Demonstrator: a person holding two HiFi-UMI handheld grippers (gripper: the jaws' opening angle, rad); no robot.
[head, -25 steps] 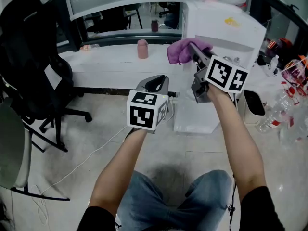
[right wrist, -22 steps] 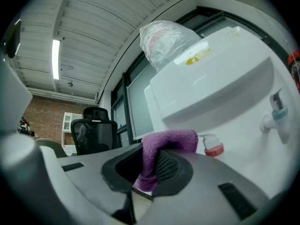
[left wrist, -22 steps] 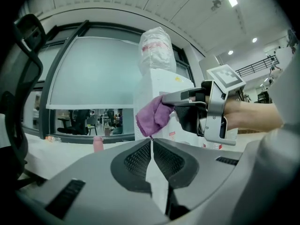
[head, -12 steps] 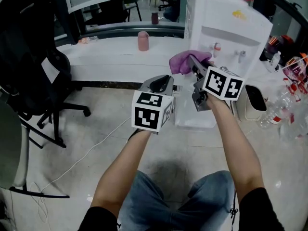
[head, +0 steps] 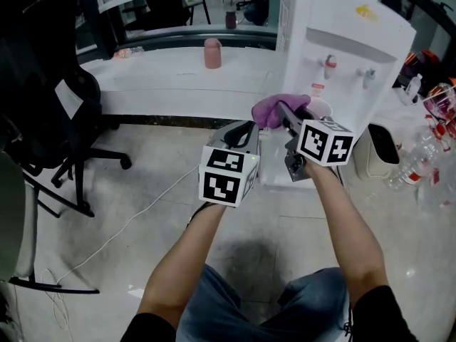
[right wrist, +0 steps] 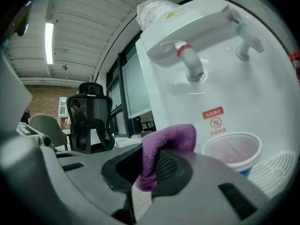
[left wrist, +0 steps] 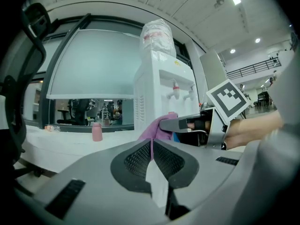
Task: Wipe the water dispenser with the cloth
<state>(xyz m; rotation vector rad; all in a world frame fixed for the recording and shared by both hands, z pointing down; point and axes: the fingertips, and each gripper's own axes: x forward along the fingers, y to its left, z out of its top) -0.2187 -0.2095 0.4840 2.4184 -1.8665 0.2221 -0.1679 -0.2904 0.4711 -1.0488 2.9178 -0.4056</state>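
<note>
Whereas a second ago the right gripper (head: 283,111) held the cloth (head: 269,112) level with the top left corner of the water dispenser (head: 356,45), it now stands lower against the cabinet, at the height of the white cup (head: 318,107) under the two taps (head: 330,64). The dispenser front also fills more of the head view than before. Judgement: the cloth has been brought down the left part of the front face, so the wiping is either under way or about to reach the recess below the taps. Most of the front, the taps and the right side appear not yet covered. Whether the cloth actually presses on the panel cannot be confirmed; the right gripper view shows it just before the white face, with the cup beside it. The right jaws are clenched on a fold of the purple cloth, which bulges out above them. The right forearm reaches forward, with the jaws pointing up and left toward the cabinet. The left gripper (head: 239,127) is held lower and nearer the body, clear of the dispenser, its jaws together with nothing between them.
</note>
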